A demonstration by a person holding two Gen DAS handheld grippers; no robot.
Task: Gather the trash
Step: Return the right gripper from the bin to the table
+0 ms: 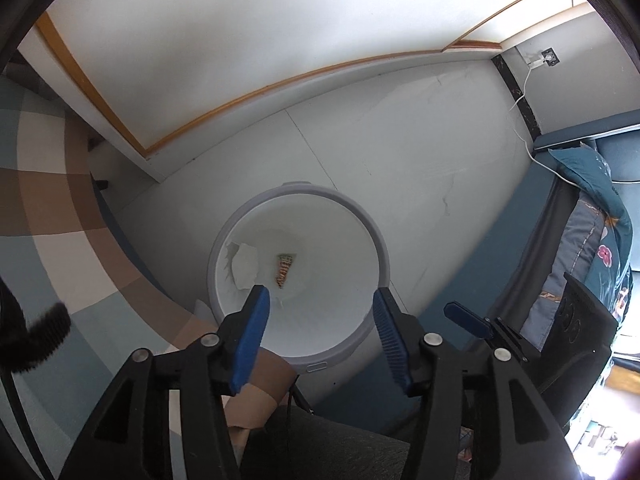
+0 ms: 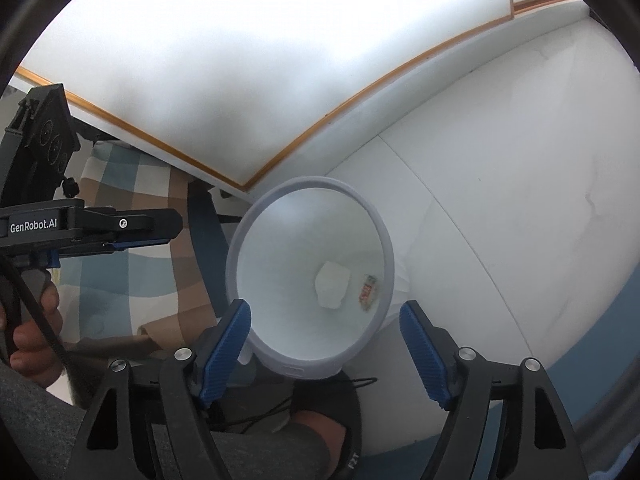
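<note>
A round white trash bin [image 1: 372, 236] with a grey rim stands on the white floor below both grippers; it also shows in the right wrist view [image 2: 240, 248]. Inside lie a crumpled white paper [image 1: 245, 265] [image 2: 332, 282] and a small colourful wrapper [image 1: 284, 269] [image 2: 368, 287]. My left gripper [image 1: 322, 316] is open and empty above the bin's near rim. My right gripper [image 2: 325, 330] is open and empty above the bin's near rim. The right gripper's blue finger [image 1: 466, 317] shows at the right of the left wrist view, and the left gripper's body [image 2: 92, 224] at the left of the right wrist view.
A checked blue, brown and white cloth [image 1: 48, 208] [image 2: 120, 248] lies left of the bin. A white wall panel with an orange edge [image 1: 240, 60] is behind it. A dark blue bed with flowered bedding [image 1: 592, 248] is on the right, with a white cable [image 1: 524, 112] to a wall socket.
</note>
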